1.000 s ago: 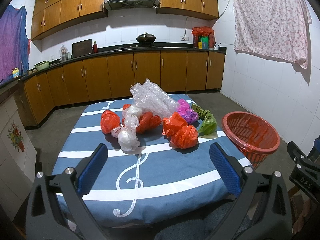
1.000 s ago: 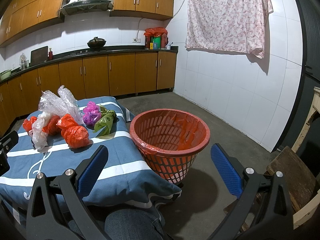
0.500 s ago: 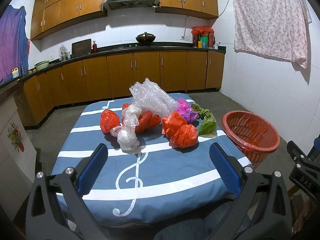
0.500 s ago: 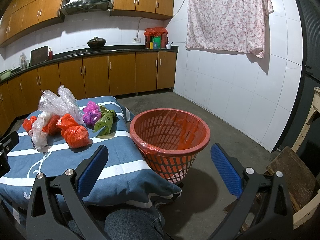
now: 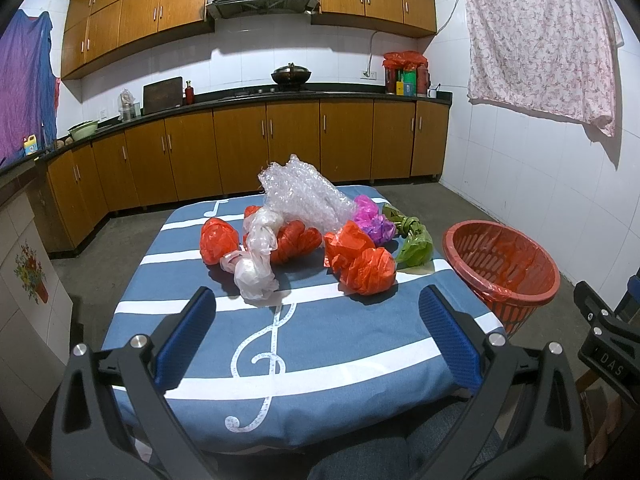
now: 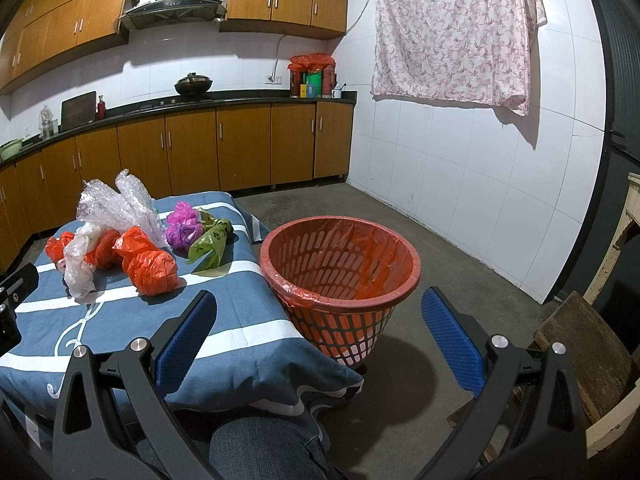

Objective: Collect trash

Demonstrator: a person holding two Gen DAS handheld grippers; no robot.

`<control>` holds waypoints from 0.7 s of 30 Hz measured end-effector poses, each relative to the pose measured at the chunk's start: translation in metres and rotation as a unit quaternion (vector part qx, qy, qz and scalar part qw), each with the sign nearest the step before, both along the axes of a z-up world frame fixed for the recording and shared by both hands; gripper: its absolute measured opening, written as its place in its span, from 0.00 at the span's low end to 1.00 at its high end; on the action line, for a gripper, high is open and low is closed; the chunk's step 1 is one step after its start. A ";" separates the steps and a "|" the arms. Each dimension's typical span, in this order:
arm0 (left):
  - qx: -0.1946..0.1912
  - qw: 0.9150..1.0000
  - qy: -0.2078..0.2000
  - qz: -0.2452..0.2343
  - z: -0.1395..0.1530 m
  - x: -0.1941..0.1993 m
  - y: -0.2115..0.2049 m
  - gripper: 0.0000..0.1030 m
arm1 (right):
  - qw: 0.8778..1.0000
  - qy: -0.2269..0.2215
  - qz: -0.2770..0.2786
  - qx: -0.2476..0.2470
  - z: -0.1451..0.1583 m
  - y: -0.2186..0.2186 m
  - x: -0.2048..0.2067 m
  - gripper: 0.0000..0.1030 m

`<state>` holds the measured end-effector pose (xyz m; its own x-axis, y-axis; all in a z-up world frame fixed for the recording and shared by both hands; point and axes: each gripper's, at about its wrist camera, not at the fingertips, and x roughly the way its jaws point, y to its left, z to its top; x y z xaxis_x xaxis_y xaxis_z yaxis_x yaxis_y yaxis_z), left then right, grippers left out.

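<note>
Crumpled plastic bags lie in a heap on the blue striped table [image 5: 312,344]: an orange bag [image 5: 370,266] nearest, a white bag [image 5: 256,268], another orange bag [image 5: 218,240], bubble wrap [image 5: 304,196], a purple bag [image 5: 372,218] and a green bag [image 5: 414,246]. A red basket [image 5: 504,268] with a red liner stands on the floor right of the table, also in the right wrist view [image 6: 340,268]. My left gripper [image 5: 318,320] is open and empty, short of the heap. My right gripper [image 6: 318,320] is open and empty, in front of the basket.
Wooden kitchen cabinets [image 5: 240,148] run along the back wall. A white tiled wall with a hanging floral cloth [image 6: 452,36] is on the right. A wooden stool [image 6: 580,344] stands at the right. A person's knee [image 6: 264,448] shows below the grippers.
</note>
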<state>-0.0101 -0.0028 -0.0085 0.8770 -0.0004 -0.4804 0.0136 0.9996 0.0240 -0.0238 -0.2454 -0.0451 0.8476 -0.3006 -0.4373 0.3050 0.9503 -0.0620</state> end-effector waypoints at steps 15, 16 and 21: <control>0.000 1.000 0.001 0.000 -0.002 -0.003 -0.001 0.96 | 1.000 0.000 0.000 0.000 -0.001 0.000 0.001 0.98; 0.000 1.000 0.001 0.000 -0.002 -0.003 -0.001 0.96 | 1.000 0.000 0.000 0.000 -0.001 -0.001 0.001 0.98; 0.000 1.000 0.002 0.000 -0.003 -0.004 -0.001 0.96 | 1.000 0.000 0.000 0.000 -0.002 -0.001 0.001 0.98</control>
<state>-0.0142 -0.0038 -0.0115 0.8756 -0.0002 -0.4831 0.0138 0.9996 0.0246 -0.0228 -0.2464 -0.0471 0.8472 -0.3009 -0.4379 0.3057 0.9502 -0.0615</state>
